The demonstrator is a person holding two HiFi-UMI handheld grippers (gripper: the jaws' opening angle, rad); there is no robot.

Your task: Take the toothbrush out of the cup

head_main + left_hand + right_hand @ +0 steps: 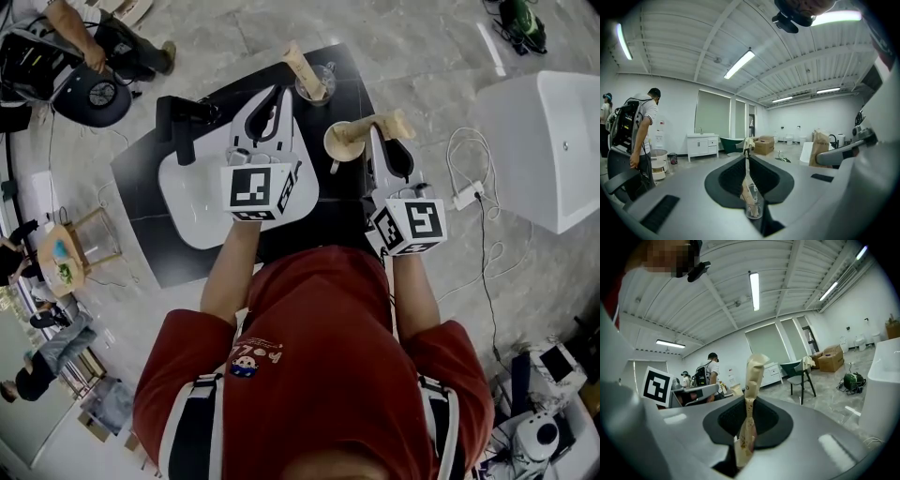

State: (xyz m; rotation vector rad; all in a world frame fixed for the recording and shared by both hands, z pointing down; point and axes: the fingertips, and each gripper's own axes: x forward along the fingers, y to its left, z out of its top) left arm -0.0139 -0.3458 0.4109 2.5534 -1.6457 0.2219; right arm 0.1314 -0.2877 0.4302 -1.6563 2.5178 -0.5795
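While clamped on glass cup [319, 86] with left tongs [300, 89], gripped wrapped toothbrush [394, 122] in narrowed right tongs [380, 133], lower end at tan cup [339, 147] on dark worktop [141, 169].

Operator wears a red short-sleeve T-shirt [319, 366] with a small cartoon print [246, 364] and lettering on the chest. Dark straps [195, 433] with light edging run over both shoulders. Left tongs [286, 94] and right tongs [377, 136] are the same build: broad, pale-grey, rounded moulded shells with a black textured liner forming a dark recess along the jaw line. A white marker cube [258, 189] sits at the rear of the left one, with black square codes on its visible faces. A second cube [412, 225] sits on the right one.
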